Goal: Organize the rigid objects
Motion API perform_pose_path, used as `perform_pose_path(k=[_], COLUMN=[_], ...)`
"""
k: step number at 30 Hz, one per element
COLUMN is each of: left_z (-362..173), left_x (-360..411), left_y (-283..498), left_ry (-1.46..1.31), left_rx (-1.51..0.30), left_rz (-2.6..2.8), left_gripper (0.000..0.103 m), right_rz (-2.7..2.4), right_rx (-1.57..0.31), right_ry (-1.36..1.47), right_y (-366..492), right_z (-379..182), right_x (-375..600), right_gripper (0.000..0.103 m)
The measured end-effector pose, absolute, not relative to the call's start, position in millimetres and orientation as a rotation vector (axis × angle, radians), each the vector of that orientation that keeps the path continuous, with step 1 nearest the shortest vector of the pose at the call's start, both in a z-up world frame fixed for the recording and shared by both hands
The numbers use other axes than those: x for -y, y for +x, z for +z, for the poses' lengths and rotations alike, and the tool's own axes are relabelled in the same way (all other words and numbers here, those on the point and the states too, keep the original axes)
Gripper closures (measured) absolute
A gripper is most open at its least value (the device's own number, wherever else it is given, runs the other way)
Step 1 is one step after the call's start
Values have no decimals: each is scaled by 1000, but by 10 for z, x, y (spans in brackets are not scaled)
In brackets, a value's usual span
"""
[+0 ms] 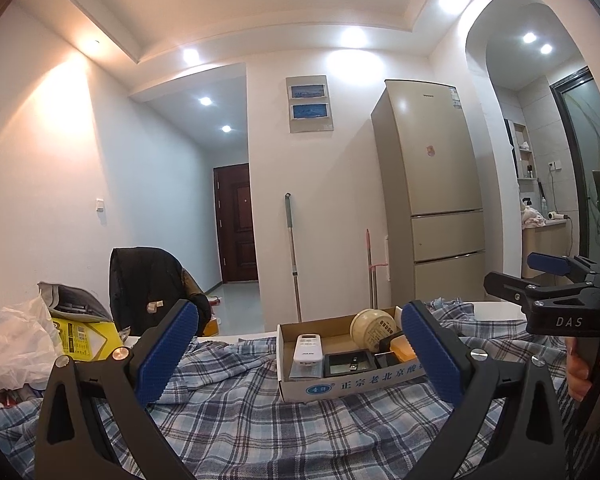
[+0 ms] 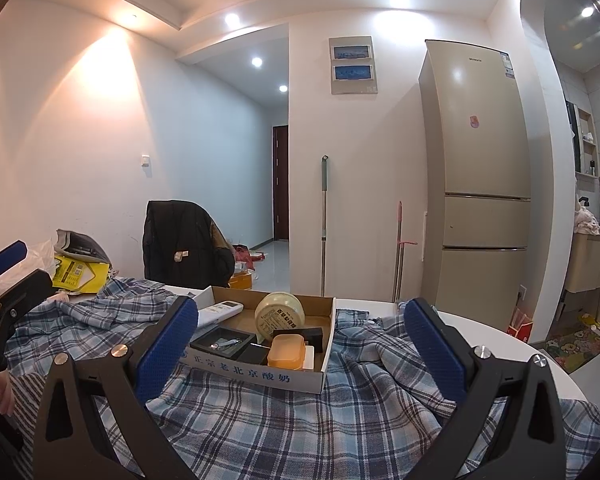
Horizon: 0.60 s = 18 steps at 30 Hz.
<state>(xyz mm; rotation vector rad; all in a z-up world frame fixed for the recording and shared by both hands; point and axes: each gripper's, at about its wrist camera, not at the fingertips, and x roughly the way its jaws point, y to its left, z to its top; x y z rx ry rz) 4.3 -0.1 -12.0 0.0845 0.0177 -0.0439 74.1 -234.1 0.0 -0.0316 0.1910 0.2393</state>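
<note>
A shallow cardboard box (image 1: 340,386) (image 2: 260,376) rests on a plaid cloth just ahead of both grippers. It holds a white remote (image 1: 308,350) (image 2: 220,312), a cream round tin (image 1: 374,326) (image 2: 280,316), a black tray with a nail clipper (image 1: 348,362) (image 2: 224,342) and an orange box (image 1: 404,350) (image 2: 288,352). My left gripper (image 1: 300,332) (image 2: 16,272) is open and empty, a little short of the box's front wall. My right gripper (image 2: 300,332) (image 1: 516,274) is also open and empty, hovering to the right of the left one.
The blue plaid cloth (image 2: 300,420) covers a white round table (image 2: 500,332). A yellow package (image 1: 80,338) and a plastic bag (image 1: 16,344) lie at the left. A chair with a black jacket (image 2: 184,240), mop handles (image 2: 324,224) and a fridge (image 2: 480,180) stand behind.
</note>
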Motion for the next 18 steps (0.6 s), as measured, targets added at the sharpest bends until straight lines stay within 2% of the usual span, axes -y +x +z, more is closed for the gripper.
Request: perform_pose_path(k=[18], left_z=[-118], left_x=[-2], left_y=[37], left_ry=[85], left_rx=[-19], left_rz=[-40], left_gripper=[0], right_rz=[241], right_rx=[-196], right_ry=[-32], right_y=[748], right_z=[7], right_x=[2341], right_gripper=[0])
